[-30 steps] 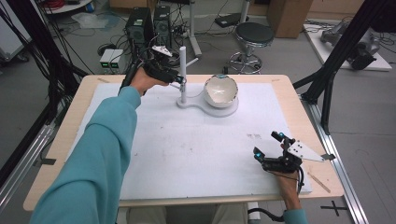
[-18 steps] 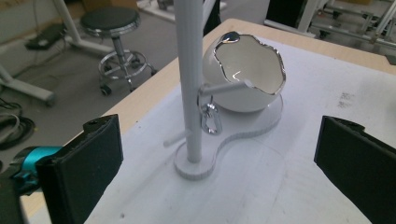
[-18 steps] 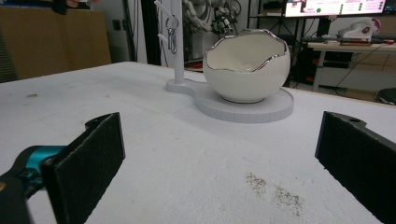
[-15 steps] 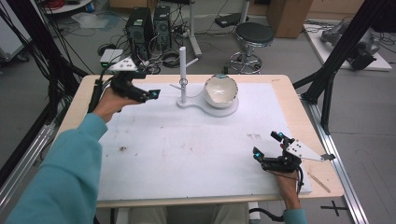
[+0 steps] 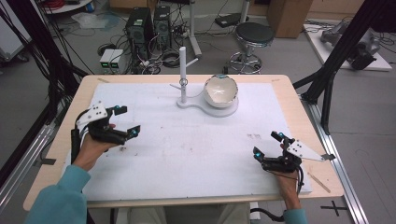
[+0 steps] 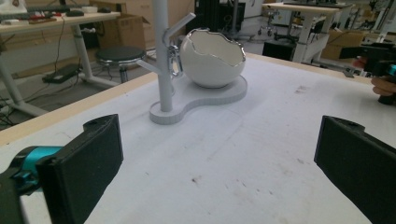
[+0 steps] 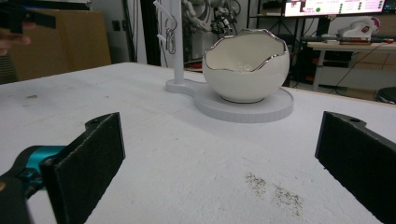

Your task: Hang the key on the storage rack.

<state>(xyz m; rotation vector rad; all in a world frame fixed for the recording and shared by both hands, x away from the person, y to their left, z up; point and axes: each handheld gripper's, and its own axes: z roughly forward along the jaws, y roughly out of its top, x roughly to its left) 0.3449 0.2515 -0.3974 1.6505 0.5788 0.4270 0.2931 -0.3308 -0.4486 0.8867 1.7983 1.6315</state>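
A white mat (image 5: 187, 154) is laid over the wooden table (image 5: 299, 107), and at its far middle a white stand (image 5: 208, 106) is placed. On the round part of this stand a white bowl (image 5: 220, 91) with a jagged, silver-edged rim, shaped like a broken eggshell, is seated upright. On the narrower end of the same stand a thin white post (image 5: 183, 74) with short side branches is raised, just beside the bowl. A small metal ring (image 6: 174, 60) is seen hanging from one branch of the post in the left gripper view.

The left gripper (image 5: 122, 122) is held by the left hand (image 5: 93, 147) over the left side of the mat, well apart from the stand. Its jaws are spread wide, and nothing is seen between them; in the left gripper view only the bare mat with some dark specks is found between the two black pads (image 6: 81, 163).

The right gripper (image 5: 268, 145) is held by the right hand (image 5: 286, 179) near the front right corner of the mat, also well apart from the bowl. Its jaws are likewise spread wide with nothing between them. In the right gripper view the bowl and the stand are seen ahead, and a patch of dark dust (image 7: 275, 189) is noticed on the mat between the pads.

Behind the table a round stool (image 5: 253, 35) and two computer towers (image 5: 149, 23) are placed on the floor among many cables.
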